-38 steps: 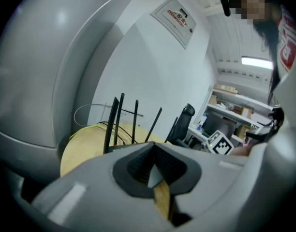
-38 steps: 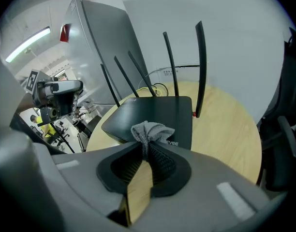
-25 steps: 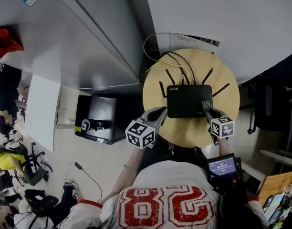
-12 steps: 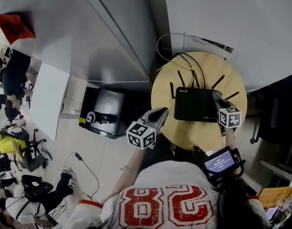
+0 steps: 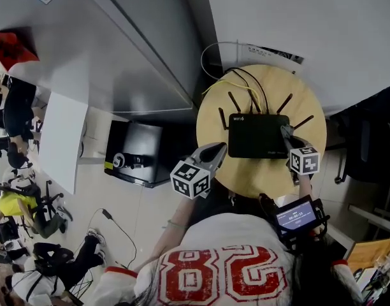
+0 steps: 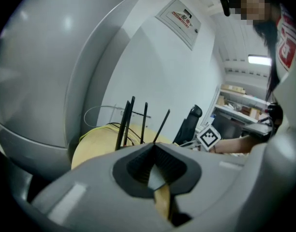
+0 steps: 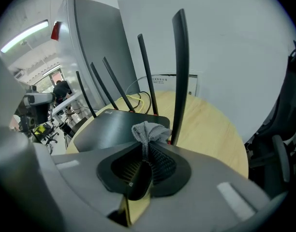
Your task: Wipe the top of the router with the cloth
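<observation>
A black router (image 5: 257, 135) with several upright antennas (image 5: 233, 101) lies on a small round wooden table (image 5: 262, 174). My right gripper (image 5: 286, 132) sits at the router's right edge, shut on a bunched grey cloth (image 7: 149, 131). In the right gripper view the cloth hangs just above the router's right corner (image 7: 114, 124), next to a tall antenna (image 7: 180, 71). My left gripper (image 5: 215, 150) hovers at the table's left rim, beside the router and apart from it. Its jaws (image 6: 153, 151) are shut with nothing between them, and the antennas (image 6: 131, 122) rise ahead of them.
Yellow and black cables (image 5: 236, 81) run off the table's far side toward the wall. A black box (image 5: 134, 155) stands on the floor to the left, under a grey cabinet (image 5: 118, 50). A dark office chair (image 5: 367, 139) is at the right. A small screen (image 5: 297, 214) is strapped near my right wrist.
My right gripper with the cloth has slid from the router's front right corner to its right edge. The left gripper has stayed at the table's left rim.
</observation>
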